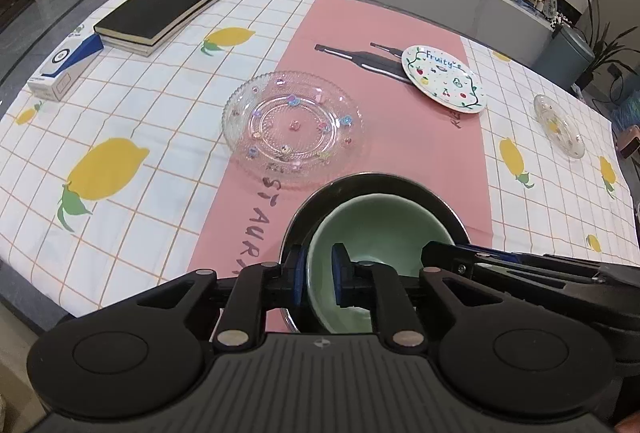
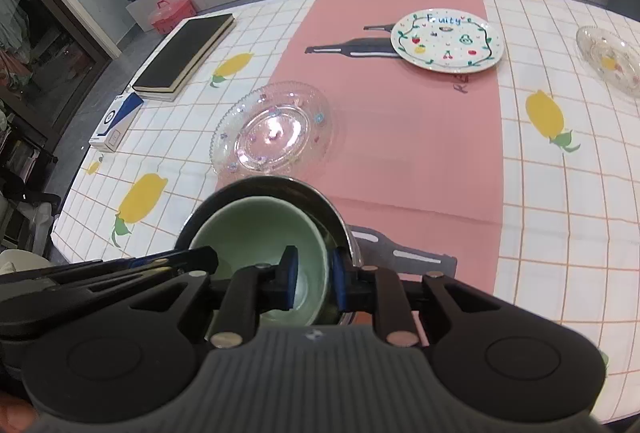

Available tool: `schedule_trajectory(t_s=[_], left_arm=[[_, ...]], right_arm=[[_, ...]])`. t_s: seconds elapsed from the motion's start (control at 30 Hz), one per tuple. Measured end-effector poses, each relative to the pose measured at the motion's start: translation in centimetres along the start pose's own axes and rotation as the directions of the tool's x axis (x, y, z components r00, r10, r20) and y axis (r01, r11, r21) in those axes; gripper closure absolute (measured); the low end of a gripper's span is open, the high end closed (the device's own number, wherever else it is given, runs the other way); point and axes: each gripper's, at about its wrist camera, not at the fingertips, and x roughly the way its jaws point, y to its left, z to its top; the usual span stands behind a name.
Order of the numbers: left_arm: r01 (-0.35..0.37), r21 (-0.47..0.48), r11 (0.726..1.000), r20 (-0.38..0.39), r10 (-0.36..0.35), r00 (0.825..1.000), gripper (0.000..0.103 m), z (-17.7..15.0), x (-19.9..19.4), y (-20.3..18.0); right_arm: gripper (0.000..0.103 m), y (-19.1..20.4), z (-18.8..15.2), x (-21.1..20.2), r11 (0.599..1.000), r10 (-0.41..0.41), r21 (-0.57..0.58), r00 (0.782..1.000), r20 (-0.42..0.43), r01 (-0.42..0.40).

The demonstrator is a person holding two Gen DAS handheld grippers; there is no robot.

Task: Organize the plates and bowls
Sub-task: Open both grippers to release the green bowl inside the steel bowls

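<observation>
I see the green bowl [image 1: 372,229] nested in the steel bowl [image 1: 400,185]; my left gripper [image 1: 320,279] and right gripper [image 2: 312,281] each pinch the green rim. Beyond sits a glass plate [image 1: 294,125], then the fruit plate [image 1: 444,79].

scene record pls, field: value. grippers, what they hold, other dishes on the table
left gripper: shut on green bowl's left rim
right gripper: shut on green bowl's right rim
green bowl: nested inside steel bowl, tilted
steel bowl: near table edge, on pink runner
large glass plate: just beyond the bowls, flat on table
Fruity plate: white, far right on runner
small glass dish: far right, on checked cloth
black book: far left, beside a blue-white box
</observation>
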Motion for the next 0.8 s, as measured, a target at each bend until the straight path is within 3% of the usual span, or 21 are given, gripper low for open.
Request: schedule_trajectory(t_s=[0.3, 0.6, 0.8], left_arm=[[0.017, 0.025, 1.000, 0.028, -0.018, 0.999, 0.077, 0.4, -1.4, -0.3], [0.072, 0.058, 0.996, 0.070, -0.075, 0.995, 0.077, 0.8, -3.0, -0.7], [0.087, 0.048, 0.995, 0.058, -0.090, 0.994, 0.077, 2.2, -3.1, 0.2]], right_arm=[[0.072, 0.4, 0.6, -2.2, 0.999, 0.002, -0.037, 0.998, 0.063, 0.001], [0.066, -0.1, 1.3, -4.2, 1.000, 0.016, -0.016, 0.992, 0.122, -0.014], [0.065, -0.5, 2.6, -4.3, 1.000, -0.004, -0.023, 0.992, 0.129, 0.007]])
